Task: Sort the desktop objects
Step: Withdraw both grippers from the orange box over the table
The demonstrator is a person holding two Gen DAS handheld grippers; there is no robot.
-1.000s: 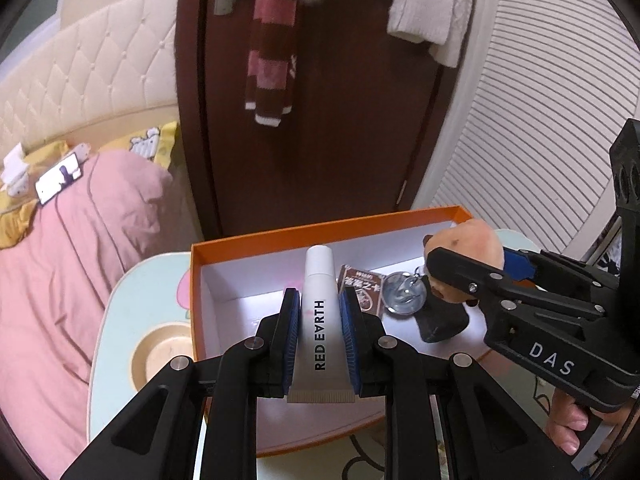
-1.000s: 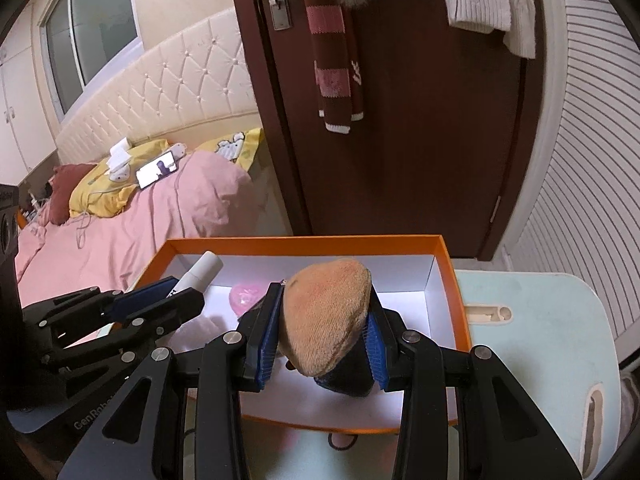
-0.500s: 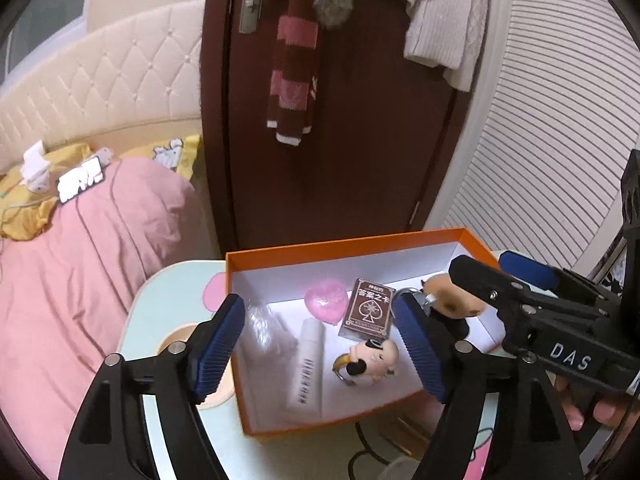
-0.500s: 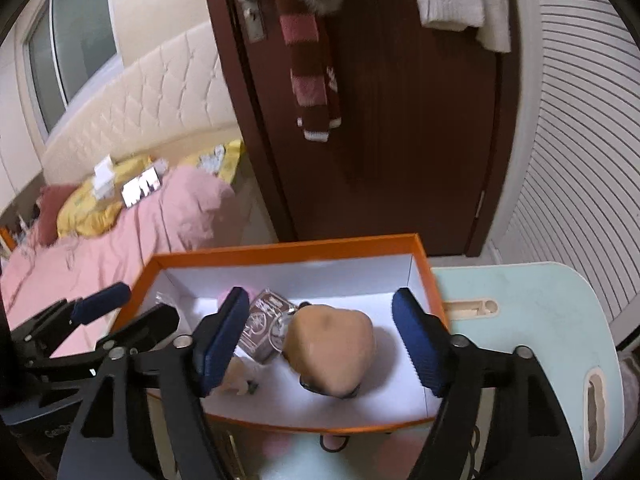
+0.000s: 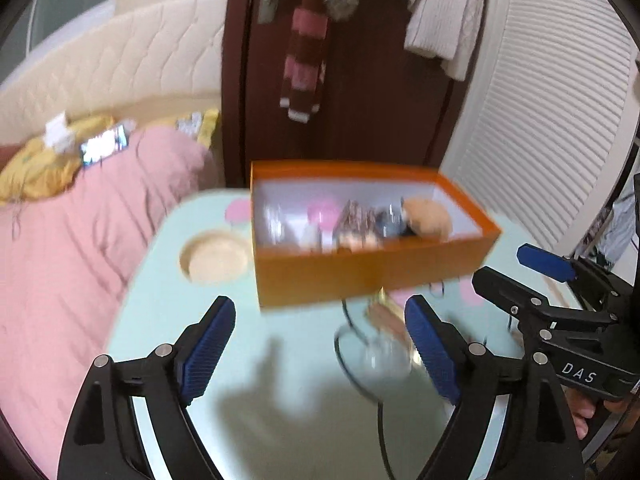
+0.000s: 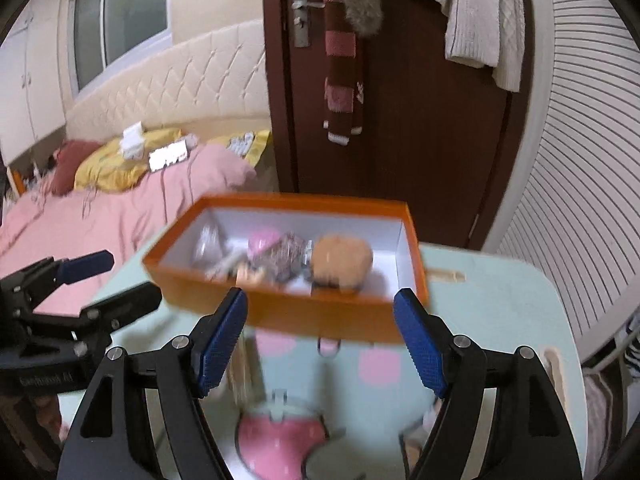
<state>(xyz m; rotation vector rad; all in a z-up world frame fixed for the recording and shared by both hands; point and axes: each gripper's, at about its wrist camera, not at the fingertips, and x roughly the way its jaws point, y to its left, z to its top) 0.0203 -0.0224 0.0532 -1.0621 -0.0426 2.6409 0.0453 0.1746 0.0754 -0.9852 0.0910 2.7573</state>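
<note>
Both hand-held grippers, left (image 5: 320, 354) and right (image 6: 320, 338), gape empty, jaws just opened, before the filled orange box (image 6: 320, 316) at twelve o'clock on the surface (image 5: 168, 320); hasty reaching could knock the box.

The pale green desk (image 5: 168, 304) carries an orange box (image 5: 360, 272) toward its far edge. A blurred clear object with a black cord (image 5: 380, 356) lies near the front edge.

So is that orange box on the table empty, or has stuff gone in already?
Not empty. The orange box holds a tan plush toy, a pink item and a patterned packet; the blur hides the rest.
</note>
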